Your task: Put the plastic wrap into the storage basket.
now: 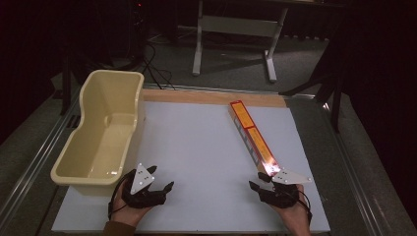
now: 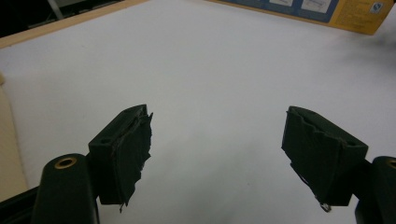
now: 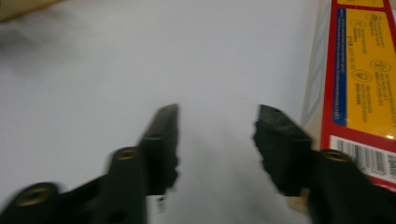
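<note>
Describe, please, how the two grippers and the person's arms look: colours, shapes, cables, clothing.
Both the left gripper and the right gripper are black, each topped by a grey three-cornered plate with small dark dots. Their jaws are blocky, with ragged black pads and brass-coloured pivots. A black cable loops beside each hand. A brown sleeve covers the left forearm.

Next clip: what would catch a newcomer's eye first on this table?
The long red-and-yellow box lying slantwise on the right of the white table stands out most, its near end beside the right gripper, whose jaws are open with nothing between them. At the left edge sits a big cream tub, with the left gripper open just below it.
</note>
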Demonstrator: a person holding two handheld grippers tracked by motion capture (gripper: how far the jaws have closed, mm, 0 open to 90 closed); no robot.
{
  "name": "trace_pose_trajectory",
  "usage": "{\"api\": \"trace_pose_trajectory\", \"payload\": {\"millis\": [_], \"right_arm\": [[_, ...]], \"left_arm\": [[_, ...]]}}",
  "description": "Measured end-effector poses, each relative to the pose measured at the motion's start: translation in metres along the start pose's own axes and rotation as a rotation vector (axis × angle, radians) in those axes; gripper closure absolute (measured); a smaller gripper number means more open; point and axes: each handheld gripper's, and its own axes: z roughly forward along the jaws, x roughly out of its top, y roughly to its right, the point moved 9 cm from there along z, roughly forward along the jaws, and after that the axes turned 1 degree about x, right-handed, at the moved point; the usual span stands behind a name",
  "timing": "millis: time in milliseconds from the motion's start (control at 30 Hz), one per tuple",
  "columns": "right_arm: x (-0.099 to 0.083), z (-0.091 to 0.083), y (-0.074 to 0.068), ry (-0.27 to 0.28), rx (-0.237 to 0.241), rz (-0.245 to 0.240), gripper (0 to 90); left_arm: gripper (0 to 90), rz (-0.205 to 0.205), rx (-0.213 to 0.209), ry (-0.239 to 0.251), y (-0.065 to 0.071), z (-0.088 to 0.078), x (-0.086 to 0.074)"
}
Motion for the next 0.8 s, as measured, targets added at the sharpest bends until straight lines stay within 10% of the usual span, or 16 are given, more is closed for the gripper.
{"api": "trace_pose_trajectory", "payload": {"millis": [167, 800], "right_arm": [[-0.001, 0.004, 0.012, -0.063, -0.043, -0.03, 89.5], [-0.017, 0.022, 0.048, -0.248, -0.149, -0.047, 89.8]], "left_arm": [[23.7, 0.0, 0.002, -0.004, 0.0, 0.001, -0.001], [24.0, -0.003, -0.002, 0.0, 0.0, 0.0, 0.0]]}}
